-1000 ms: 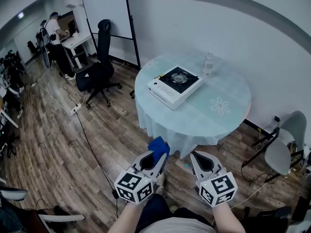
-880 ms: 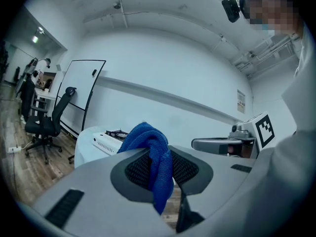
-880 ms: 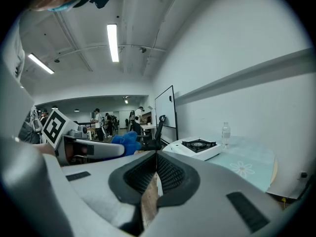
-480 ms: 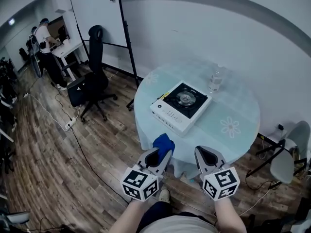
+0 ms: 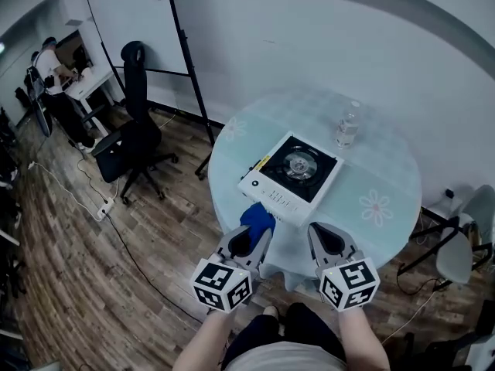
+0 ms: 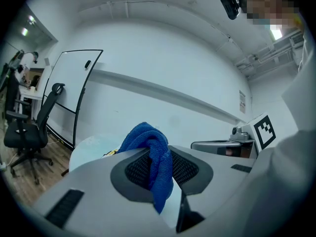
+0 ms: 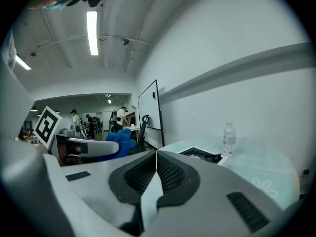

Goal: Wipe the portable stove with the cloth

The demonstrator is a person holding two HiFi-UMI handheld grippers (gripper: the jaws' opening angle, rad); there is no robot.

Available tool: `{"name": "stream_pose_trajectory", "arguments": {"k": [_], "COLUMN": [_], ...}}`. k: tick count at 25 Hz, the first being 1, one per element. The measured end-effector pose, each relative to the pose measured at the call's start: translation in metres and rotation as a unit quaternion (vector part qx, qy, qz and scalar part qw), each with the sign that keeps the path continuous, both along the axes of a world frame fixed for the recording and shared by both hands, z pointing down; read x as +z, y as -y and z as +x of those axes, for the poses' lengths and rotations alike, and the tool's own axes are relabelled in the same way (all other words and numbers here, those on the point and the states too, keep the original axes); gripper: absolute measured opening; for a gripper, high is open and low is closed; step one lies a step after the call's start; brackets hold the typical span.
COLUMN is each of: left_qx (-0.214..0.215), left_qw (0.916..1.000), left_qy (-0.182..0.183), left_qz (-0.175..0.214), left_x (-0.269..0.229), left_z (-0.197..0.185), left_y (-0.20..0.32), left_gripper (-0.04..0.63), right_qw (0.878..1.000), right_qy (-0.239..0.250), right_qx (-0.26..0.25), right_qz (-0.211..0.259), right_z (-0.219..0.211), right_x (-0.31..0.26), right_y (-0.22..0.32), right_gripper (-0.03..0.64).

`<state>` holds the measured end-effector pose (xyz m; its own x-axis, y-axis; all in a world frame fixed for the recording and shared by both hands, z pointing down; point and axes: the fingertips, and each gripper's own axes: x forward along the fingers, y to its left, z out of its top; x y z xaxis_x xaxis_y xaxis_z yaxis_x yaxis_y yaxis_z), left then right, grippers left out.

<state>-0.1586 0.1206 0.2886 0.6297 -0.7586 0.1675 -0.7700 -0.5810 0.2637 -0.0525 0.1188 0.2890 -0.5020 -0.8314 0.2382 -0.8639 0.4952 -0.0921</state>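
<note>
Pinching the blue cloth (image 5: pixel 257 216) in its jaws, the left gripper (image 5: pixel 247 243) hovers at the round table's (image 5: pixel 379 230) near edge; the right gripper (image 5: pixel 325 242) is pressed together, empty; the portable stove (image 5: pixel 291 174) sits on the table just beyond the cloth.

Your left hand-held gripper (image 5: pixel 251 238) sits low in front of your body, jaws pointing forward and slightly inward. They are clamped on a blue cloth (image 5: pixel 257 217), which bunches out past the tips. Your right hand-held gripper (image 5: pixel 321 238) is level with it, near but not touching, with its jaws pressed together pad against pad. Your left forearm (image 5: pixel 203 340) and right forearm (image 5: pixel 360 343) reach out from the bottom of the head view. Both marker cubes face up toward you.
</note>
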Motion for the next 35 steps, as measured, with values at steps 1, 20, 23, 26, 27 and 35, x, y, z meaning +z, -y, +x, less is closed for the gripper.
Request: {"name": "stream_pose_trajectory", "arguments": {"k": [1, 20, 23, 26, 27, 35], "left_qx": [0.0, -0.04, -0.053, -0.067, -0.072, -0.087], "left_qw": [1.0, 0.9989, 0.9981, 0.9972, 0.9969, 0.9952], "left_qy": [0.0, 0.008, 0.009, 0.012, 0.014, 0.021], "left_qz": [-0.001, -0.025, -0.029, -0.029, -0.029, -0.039], "left_x": [0.001, 0.02, 0.024, 0.025, 0.026, 0.031], "left_z": [-0.001, 0.021, 0.026, 0.028, 0.028, 0.027], "left_y": [0.005, 0.107, 0.119, 0.128, 0.131, 0.145], "left_gripper": [0.096, 0.097, 0.097, 0.097, 0.097, 0.097], "right_qw": [1.0, 0.999, 0.998, 0.997, 0.997, 0.995], "right_qy": [0.001, 0.002, 0.001, 0.001, 0.001, 0.009], "right_qx": [0.002, -0.033, -0.05, -0.065, -0.069, -0.083], "right_qz": [-0.002, -0.023, -0.025, -0.029, -0.029, -0.046], "right_z": [0.0, 0.036, 0.04, 0.041, 0.041, 0.038], "right_x": [0.001, 0.018, 0.021, 0.025, 0.026, 0.04], "right_y": [0.005, 0.12, 0.135, 0.145, 0.147, 0.159], "right_gripper": [0.021, 0.021, 0.021, 0.021, 0.021, 0.021]}}
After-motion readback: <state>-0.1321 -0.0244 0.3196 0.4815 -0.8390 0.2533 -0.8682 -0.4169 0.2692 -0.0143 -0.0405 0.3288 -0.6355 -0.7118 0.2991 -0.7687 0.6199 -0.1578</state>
